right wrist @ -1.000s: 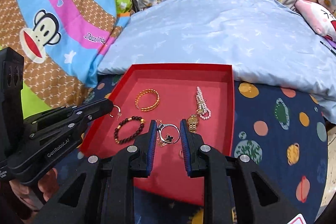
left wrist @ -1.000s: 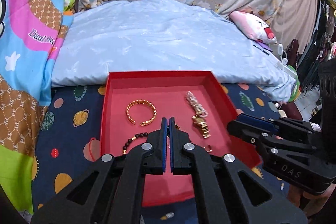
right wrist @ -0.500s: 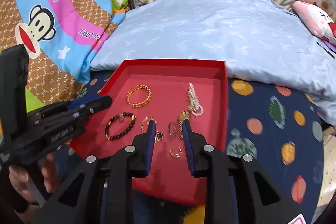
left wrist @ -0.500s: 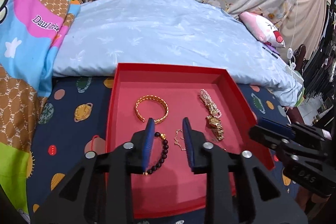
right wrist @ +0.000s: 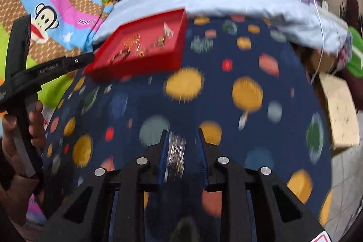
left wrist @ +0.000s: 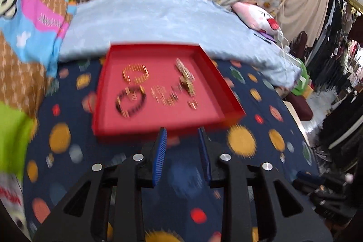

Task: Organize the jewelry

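The red tray (left wrist: 158, 46) lies on the navy planet-print sheet. It holds a gold bangle (left wrist: 135, 73), a dark bead bracelet (left wrist: 130, 102), a gold watch with a pearl strand (left wrist: 186, 78) and small gold pieces (left wrist: 163, 94), all blurred. My left gripper (left wrist: 182, 135) hangs open and empty just in front of the tray's near wall. My right gripper (right wrist: 181, 137) is well to the right of the tray (right wrist: 136, 69), over the sheet. Its jaws are closing, and a silver ring (right wrist: 175, 153) rides between its pads. The left gripper (right wrist: 89, 58) shows at the tray's corner.
A pale blue pillow (left wrist: 158, 19) lies behind the tray, a cartoon-monkey blanket (left wrist: 34, 15) to the left, and a pink plush (left wrist: 256, 17) at the back right. A tan box (right wrist: 340, 110) sits past the bed's right edge. A person's hand (right wrist: 22, 128) grips the left tool.
Both grippers pulled back off the tray. The left one went from shut to open. The right one swung right, away from the tray, with the silver ring between its pads.
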`<action>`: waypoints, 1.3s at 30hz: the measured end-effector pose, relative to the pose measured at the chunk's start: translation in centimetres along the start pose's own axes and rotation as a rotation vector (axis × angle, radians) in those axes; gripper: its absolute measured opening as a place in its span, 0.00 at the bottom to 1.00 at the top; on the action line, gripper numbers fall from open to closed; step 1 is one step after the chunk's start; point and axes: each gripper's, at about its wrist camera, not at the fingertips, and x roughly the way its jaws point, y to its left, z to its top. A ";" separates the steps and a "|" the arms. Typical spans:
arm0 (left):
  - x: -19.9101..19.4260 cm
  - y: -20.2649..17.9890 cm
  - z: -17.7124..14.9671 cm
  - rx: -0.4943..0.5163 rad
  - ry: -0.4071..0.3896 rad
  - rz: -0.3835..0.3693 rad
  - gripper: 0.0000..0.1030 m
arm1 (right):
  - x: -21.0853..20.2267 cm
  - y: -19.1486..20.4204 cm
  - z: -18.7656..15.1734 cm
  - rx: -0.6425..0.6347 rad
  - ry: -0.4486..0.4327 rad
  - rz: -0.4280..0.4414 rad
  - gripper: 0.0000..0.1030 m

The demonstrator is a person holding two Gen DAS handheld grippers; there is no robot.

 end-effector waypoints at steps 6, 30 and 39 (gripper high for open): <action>-0.5 -1.5 -5.0 -0.039 0.088 -0.009 0.26 | 2.0 0.4 -4.1 0.002 0.032 -0.012 0.10; -0.6 -6.9 -10.3 0.071 0.185 -0.071 0.26 | 1.7 -0.4 -5.1 0.026 -0.007 0.014 0.00; -0.3 -8.6 -11.2 0.096 0.208 -0.091 0.26 | 1.3 -0.6 -4.7 0.039 -0.012 0.040 0.07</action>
